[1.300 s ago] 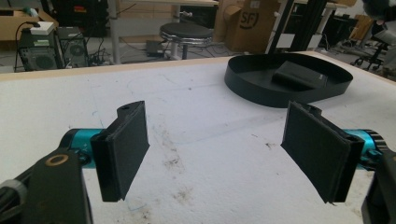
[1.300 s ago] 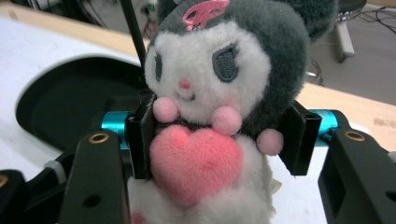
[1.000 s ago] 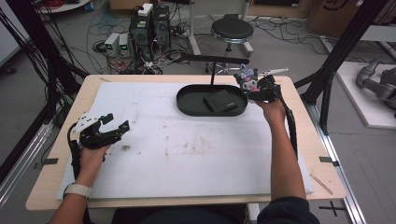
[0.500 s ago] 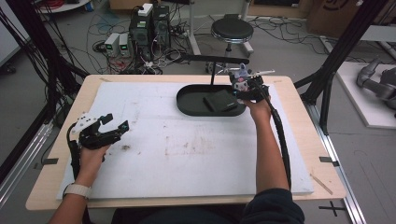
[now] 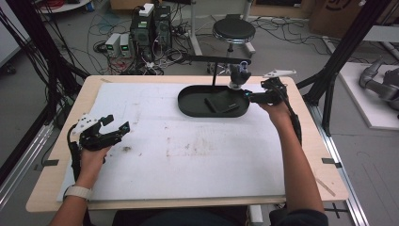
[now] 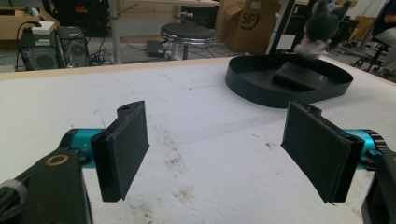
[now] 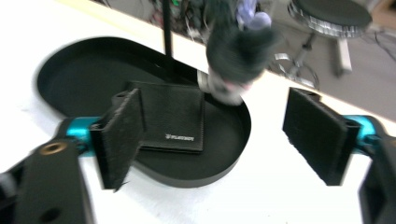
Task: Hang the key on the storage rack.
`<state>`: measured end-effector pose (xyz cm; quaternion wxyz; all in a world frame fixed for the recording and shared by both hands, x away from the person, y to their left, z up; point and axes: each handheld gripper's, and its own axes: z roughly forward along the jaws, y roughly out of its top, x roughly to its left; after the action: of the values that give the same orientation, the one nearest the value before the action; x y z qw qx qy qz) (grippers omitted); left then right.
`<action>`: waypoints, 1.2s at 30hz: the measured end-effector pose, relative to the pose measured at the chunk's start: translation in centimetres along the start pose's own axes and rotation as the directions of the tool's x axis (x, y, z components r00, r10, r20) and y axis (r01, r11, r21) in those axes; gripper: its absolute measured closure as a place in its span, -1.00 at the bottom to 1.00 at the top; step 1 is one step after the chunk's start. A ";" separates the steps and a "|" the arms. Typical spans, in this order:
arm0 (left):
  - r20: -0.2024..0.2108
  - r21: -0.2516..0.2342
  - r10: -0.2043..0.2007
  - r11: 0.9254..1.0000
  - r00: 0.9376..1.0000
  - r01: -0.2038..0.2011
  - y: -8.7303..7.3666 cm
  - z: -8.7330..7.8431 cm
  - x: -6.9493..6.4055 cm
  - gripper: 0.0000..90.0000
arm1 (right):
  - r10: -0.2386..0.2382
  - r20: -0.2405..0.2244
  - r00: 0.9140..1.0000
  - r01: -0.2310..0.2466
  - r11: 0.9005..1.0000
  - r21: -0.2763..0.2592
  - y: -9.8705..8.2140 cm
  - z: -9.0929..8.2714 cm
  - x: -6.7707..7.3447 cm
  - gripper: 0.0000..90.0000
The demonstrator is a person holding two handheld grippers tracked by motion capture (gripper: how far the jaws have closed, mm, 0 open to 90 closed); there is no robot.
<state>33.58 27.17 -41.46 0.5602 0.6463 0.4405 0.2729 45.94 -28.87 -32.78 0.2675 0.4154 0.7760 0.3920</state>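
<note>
A small dark plush toy hangs from a black stand over the right end of a black oval tray. A black wallet lies flat in the tray. My right gripper sits just right of the tray and below the toy. Its jaws have just been opening and stand open, gripping nothing. My left gripper rests open and empty over the mat at the left.
A white mat covers most of the wooden table. Black frame posts rise at the right edge. A stool and computer boxes stand on the floor behind the table.
My right gripper was up at the plush toy; it has let go and drawn back to the right, leaving the toy hanging from the stand. The left gripper has not moved.
</note>
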 end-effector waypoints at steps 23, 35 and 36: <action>-0.017 0.001 -0.003 1.000 1.000 0.003 -0.1 -0.4 0.3 -0.51 | 0.019 0.029 0.999 -0.018 0.999 -0.046 -10.7 -4.6 2.3 -0.49; -0.015 -0.002 0.003 1.000 1.000 -0.003 0.0 -0.6 0.1 -0.51 | -0.004 0.033 0.999 0.006 0.999 -0.038 -10.7 -4.4 2.9 -0.51; -0.013 -0.001 0.005 1.000 1.000 -0.005 0.0 -0.5 0.1 -0.51 | -0.002 0.033 0.999 0.003 0.999 -0.039 -10.7 -4.4 2.8 -0.51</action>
<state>33.17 27.56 -41.40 0.5570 0.6452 0.4425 0.2786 36.55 -31.86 -39.47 0.2890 0.4156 0.7643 0.3996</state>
